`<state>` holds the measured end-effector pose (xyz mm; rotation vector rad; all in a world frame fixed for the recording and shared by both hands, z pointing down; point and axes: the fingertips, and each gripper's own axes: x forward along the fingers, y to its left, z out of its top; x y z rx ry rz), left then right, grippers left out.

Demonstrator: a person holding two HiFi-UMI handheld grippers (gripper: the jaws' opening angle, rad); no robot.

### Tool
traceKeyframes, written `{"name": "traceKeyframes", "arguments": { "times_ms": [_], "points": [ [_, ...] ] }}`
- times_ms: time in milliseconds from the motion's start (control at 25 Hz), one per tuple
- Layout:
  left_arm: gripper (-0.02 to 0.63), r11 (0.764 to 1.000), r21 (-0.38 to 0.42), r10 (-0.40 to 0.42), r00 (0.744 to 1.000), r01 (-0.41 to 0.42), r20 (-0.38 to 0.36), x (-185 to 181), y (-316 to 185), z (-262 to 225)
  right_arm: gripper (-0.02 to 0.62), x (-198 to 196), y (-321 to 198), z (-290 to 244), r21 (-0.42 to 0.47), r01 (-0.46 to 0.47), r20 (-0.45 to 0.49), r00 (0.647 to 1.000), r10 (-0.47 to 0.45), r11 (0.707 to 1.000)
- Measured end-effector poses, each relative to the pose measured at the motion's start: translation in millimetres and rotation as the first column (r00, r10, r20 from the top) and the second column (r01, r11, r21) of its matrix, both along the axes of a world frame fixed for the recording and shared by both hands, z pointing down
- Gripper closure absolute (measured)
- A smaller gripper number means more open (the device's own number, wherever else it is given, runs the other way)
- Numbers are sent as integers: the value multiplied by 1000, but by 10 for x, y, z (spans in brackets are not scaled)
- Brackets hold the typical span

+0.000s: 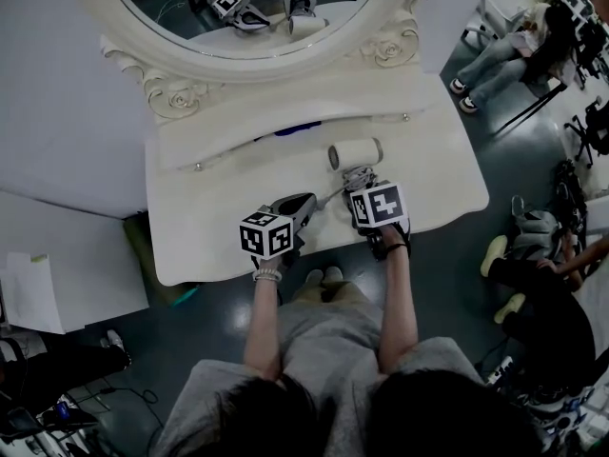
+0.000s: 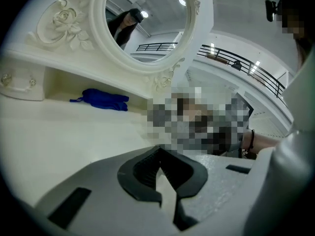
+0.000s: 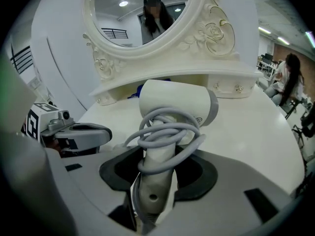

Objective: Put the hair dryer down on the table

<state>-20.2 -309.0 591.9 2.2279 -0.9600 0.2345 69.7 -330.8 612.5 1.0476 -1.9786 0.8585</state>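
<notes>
A white hair dryer point(image 3: 174, 107) has its grey cord wound round its handle, and its barrel lies crosswise above the white dressing table point(image 3: 256, 132). My right gripper point(image 3: 157, 178) is shut on that handle. In the head view the hair dryer point(image 1: 355, 152) is at the table's middle, just beyond my right gripper point(image 1: 360, 177). Whether it touches the top I cannot tell. My left gripper point(image 1: 306, 203) hovers just left of it, low over the table point(image 1: 219, 208). In its own view the left gripper point(image 2: 160, 170) has its tips together, with nothing between them.
An oval mirror point(image 1: 238, 8) in a carved frame rises at the table's back over a raised shelf. A blue cloth point(image 1: 297, 129) lies under that shelf, and shows as the blue cloth point(image 2: 101, 100). People sit at the right point(image 1: 533, 46).
</notes>
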Motion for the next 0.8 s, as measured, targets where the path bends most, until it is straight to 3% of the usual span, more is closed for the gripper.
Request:
{"name": "traceKeyframes", "arguments": {
  "times_ms": [800],
  "points": [
    [601, 1000, -11, 5, 1000, -5, -2, -3, 21, 14, 405, -70, 48, 171, -29, 85, -132, 987, -88, 996]
  ]
}}
